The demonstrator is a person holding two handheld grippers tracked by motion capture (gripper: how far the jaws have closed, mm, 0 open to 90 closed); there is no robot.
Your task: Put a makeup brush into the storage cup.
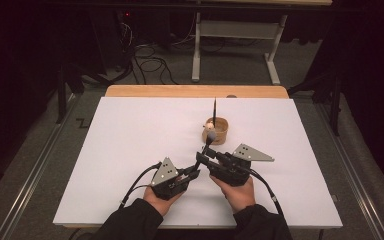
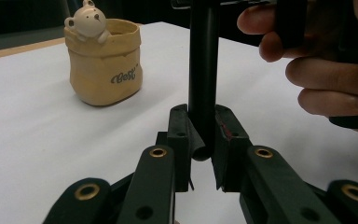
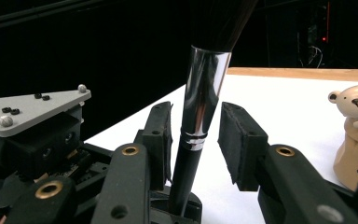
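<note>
Brush (image 3: 186, 168) handle glossy black, ferrule (image 3: 204, 91) polished metal.

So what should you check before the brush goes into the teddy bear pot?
1. Left gripper shut on the brush handle: ok, the jaws clamp its bottom end.
2. Right gripper gripping the brush: not ok, there is a gap between the right-hand pad and the metal collar.
3. Brush upright: ok, nearly; it leans a little in the right gripper view.
4. Teddy bear pot standing upright on the white table: ok.
5. Room in the pot: cannot tell; a dark stick already stands in it.
6. Path to the pot free: ok, only bare table lies between.
</note>
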